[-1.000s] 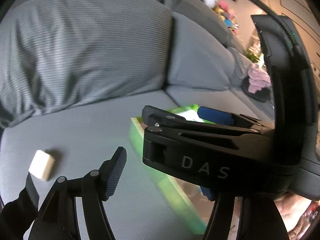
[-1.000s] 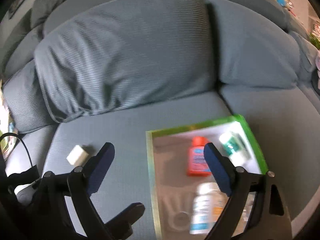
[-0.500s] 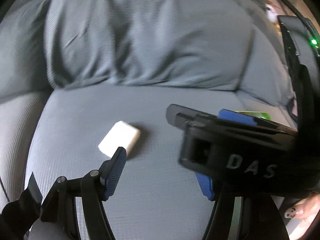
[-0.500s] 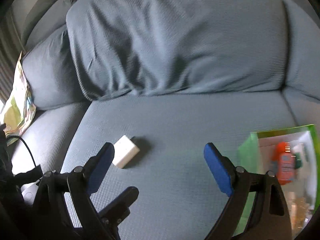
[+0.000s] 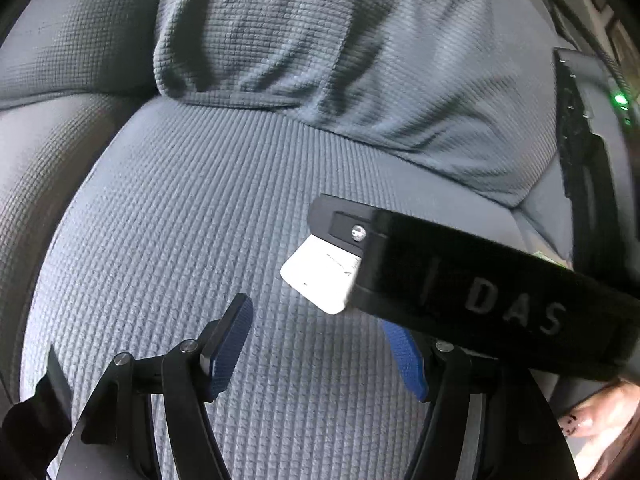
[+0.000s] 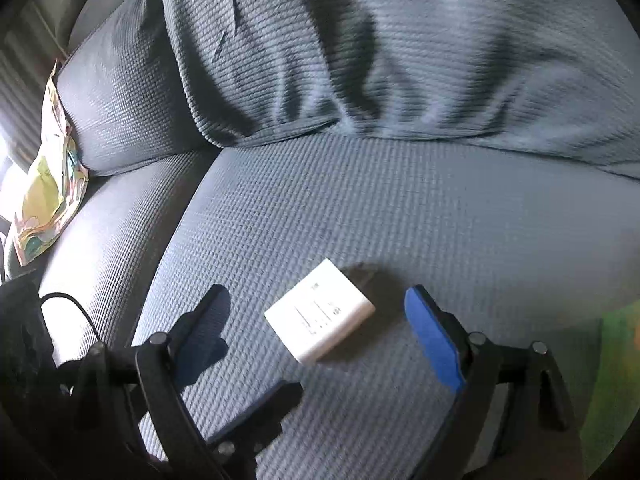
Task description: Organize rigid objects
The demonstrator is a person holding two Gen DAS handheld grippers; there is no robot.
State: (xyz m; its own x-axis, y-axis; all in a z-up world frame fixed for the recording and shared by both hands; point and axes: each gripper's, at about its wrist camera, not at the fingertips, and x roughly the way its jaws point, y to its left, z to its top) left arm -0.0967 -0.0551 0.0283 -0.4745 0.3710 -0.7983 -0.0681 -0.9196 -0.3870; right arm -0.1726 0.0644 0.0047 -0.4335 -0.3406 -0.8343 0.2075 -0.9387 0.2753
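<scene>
A small white rectangular block (image 6: 320, 311) lies flat on the grey sofa seat. My right gripper (image 6: 316, 320) is open, its blue-padded fingers on either side of the block, just above it. In the left wrist view the block (image 5: 320, 276) lies ahead and slightly right of my open left gripper (image 5: 324, 344), and the right gripper's black body marked "DAS" (image 5: 480, 292) covers the block's right part. A green blur at the right edge of the right wrist view is the tray's rim (image 6: 616, 360).
Grey back cushions (image 6: 400, 60) rise behind the seat. A colourful bag (image 6: 48, 184) leans at the far left by the armrest cushion. A black cable (image 6: 76, 308) runs at the lower left. A hand with painted nails (image 5: 588, 416) shows at the lower right.
Both grippers have swung left from the green tray toward the white block. The right gripper now straddles it, and the tray has nearly left both views.
</scene>
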